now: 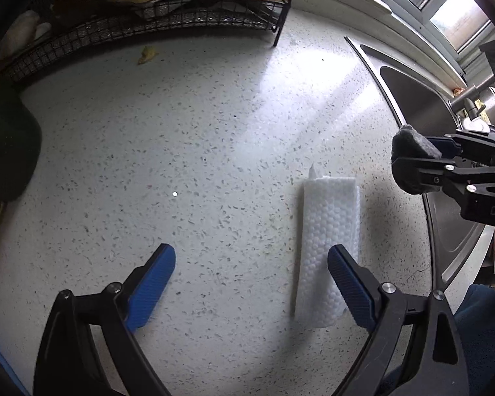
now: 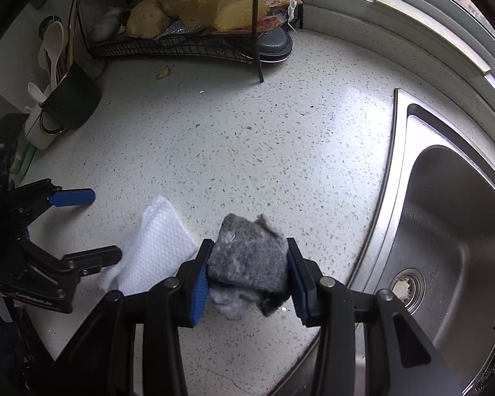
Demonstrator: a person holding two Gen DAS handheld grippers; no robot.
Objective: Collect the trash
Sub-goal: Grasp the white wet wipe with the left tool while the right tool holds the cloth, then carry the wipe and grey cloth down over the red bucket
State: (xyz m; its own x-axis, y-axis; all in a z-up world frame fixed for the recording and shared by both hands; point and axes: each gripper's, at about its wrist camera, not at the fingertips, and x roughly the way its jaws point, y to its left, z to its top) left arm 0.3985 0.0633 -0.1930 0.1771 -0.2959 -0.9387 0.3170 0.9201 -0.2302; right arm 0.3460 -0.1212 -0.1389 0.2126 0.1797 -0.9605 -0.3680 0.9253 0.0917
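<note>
Hand-held gripper, right [image 2: 247, 277]: clamped on grey lint wad [image 2: 247, 260], above the bench [image 2: 247, 132] by the sink [image 2: 445, 231].
Hand-held gripper, left [image 1: 250, 280]: spread wide, right finger over folded paper towel [image 1: 326, 237].
Advice: centre the towel, then close.

A speckled white countertop [image 2: 247, 138] carries a folded paper towel [image 2: 155, 250], a wire rack [image 2: 181, 46] and a yellow scrap [image 2: 163, 73].
</note>
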